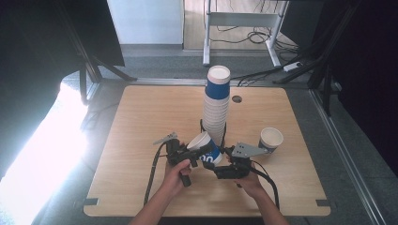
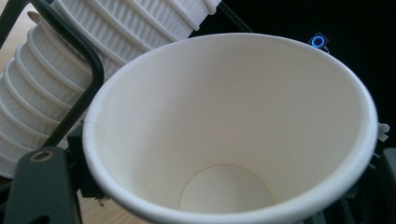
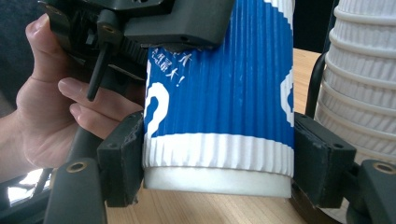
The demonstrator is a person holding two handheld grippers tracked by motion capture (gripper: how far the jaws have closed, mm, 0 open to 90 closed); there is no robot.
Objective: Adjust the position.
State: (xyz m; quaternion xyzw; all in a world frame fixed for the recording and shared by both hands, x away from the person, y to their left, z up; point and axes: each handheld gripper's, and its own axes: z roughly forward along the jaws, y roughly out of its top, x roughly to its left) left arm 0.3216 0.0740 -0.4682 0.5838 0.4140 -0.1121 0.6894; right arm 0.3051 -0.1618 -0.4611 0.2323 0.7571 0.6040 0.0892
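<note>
A blue and white ribbed paper cup (image 1: 206, 149) (image 3: 219, 93) is held tilted above the table between both grippers, its mouth toward the left. My right gripper (image 1: 220, 161) (image 3: 217, 163) is shut on the cup's white base, a pad pressed on each side. My left gripper (image 1: 190, 151) (image 2: 229, 186) is closed around the upper part near the rim, and the left gripper view looks down into the empty white inside of the cup (image 2: 224, 121). In the right gripper view, the left gripper (image 3: 182, 23) lies across the cup's top, with a hand behind it.
A tall stack of ribbed cups (image 1: 217, 108) (image 2: 46, 93) (image 3: 359, 70) stands in a black wire holder (image 2: 88, 65) just behind the held cup. A single cup (image 1: 271, 139) stands upright to the right. The wooden table (image 1: 141, 117) has a cable hole (image 1: 237, 99).
</note>
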